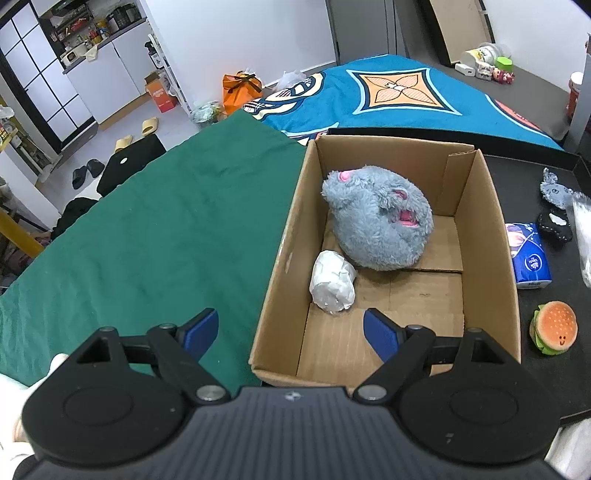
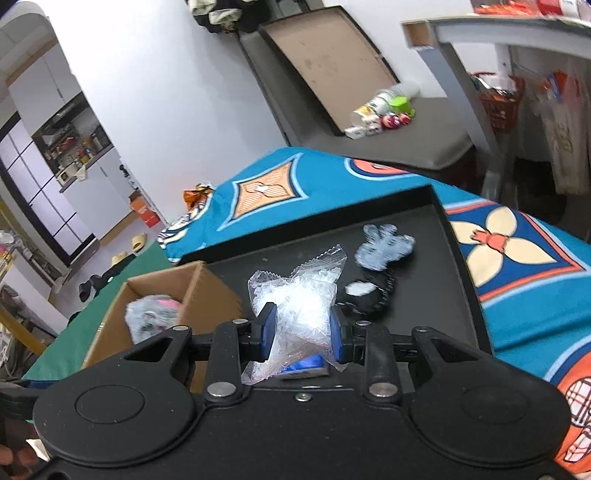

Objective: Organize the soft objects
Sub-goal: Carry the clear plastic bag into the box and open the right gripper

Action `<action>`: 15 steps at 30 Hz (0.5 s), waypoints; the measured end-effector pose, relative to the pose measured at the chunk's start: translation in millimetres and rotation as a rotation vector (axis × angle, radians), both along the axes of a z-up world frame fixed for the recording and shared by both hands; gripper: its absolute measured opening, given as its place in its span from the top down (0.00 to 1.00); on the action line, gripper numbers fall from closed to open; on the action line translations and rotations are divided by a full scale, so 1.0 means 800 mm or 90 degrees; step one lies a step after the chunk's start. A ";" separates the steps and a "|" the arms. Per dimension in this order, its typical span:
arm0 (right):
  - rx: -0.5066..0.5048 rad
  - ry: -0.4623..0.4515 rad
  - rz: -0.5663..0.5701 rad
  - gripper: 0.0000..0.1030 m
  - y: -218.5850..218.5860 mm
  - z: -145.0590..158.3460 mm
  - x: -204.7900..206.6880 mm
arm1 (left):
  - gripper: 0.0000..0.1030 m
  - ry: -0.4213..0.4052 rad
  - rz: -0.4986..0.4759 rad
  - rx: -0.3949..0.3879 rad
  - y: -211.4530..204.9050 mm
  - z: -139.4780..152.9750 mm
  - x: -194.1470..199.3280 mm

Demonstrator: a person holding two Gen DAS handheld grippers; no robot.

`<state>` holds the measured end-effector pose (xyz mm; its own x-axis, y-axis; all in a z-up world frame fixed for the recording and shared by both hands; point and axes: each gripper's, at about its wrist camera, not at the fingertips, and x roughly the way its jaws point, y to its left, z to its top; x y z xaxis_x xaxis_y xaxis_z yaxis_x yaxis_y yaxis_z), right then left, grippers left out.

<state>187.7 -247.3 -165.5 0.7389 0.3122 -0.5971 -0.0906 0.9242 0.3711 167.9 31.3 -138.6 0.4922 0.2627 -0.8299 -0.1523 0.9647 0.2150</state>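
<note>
Black tray (image 2: 424,236) beneath — right gripper (image 2: 303,328) jaws pinching clear crinkly bag (image 2: 295,295) for cardboard box (image 1: 491,236); left gripper (image 1: 291,328) jaws spread, empty.

- White walls (image 1: 229,33) fill the top of the left wrist view.
- Pale floor (image 1: 122,122) at upper left, slippers (image 1: 149,125) on it.
- White cabinet (image 1: 99,81) beside dark-framed panels (image 1: 40,74).

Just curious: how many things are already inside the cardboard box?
2: a grey plush toy at the far end, a white wrapped bundle beside it, nearer. The near corner is partly hidden.
</note>
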 end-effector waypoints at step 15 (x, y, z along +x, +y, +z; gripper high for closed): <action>-0.018 -0.017 0.064 0.71 0.066 0.034 -0.005 | 0.18 -0.033 0.003 -0.068 0.029 0.001 -0.012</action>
